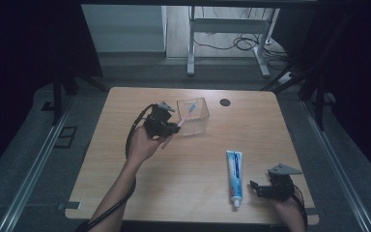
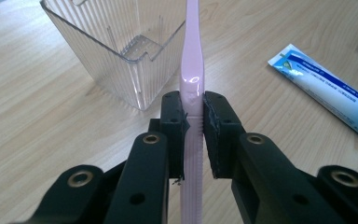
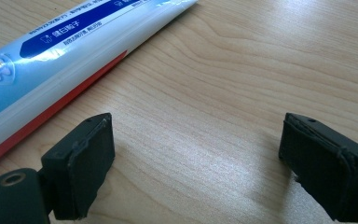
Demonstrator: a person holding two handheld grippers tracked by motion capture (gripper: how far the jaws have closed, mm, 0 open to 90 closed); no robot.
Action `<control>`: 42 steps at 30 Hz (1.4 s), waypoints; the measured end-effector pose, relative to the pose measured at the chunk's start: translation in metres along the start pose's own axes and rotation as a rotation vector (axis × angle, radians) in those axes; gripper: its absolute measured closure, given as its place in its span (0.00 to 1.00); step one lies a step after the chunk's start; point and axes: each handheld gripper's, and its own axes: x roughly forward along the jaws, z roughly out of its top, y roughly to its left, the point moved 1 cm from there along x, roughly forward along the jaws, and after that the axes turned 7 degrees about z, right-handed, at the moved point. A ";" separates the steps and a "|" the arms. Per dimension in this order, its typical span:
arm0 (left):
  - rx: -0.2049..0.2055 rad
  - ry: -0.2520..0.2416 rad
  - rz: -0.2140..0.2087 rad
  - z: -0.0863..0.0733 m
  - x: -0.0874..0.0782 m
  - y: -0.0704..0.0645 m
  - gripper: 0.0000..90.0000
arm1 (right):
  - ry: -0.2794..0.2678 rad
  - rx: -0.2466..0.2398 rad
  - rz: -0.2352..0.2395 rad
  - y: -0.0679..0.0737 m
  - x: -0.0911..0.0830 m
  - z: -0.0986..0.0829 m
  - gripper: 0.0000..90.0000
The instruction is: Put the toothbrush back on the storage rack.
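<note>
I'm clamping the pink toothbrush (image 2: 192, 70) in my left gripper (image 2: 194, 122), tipping its head over the clear ribbed holder (image 1: 193, 117) so it's dropping inside, while my right gripper (image 3: 196, 163) is resting spread wide beside the toothpaste tube (image 1: 235, 177).

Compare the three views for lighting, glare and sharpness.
High view: dim, dark surround, small soft detail; the toothbrush looks faint. Left gripper view: bright, a glossy highlight on the toothbrush, near parts of the left hand-held gripper slightly soft. Right gripper view: sheen on the table and toothpaste tube.
</note>
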 end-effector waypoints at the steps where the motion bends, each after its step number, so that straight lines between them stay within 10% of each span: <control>1: -0.006 -0.007 0.002 0.001 0.000 0.000 0.88 | 0.000 0.000 0.000 0.000 0.000 0.000 0.11; 42: -0.024 -0.193 0.058 0.064 0.007 0.011 0.88 | 0.000 -0.003 0.004 0.000 0.000 0.000 0.12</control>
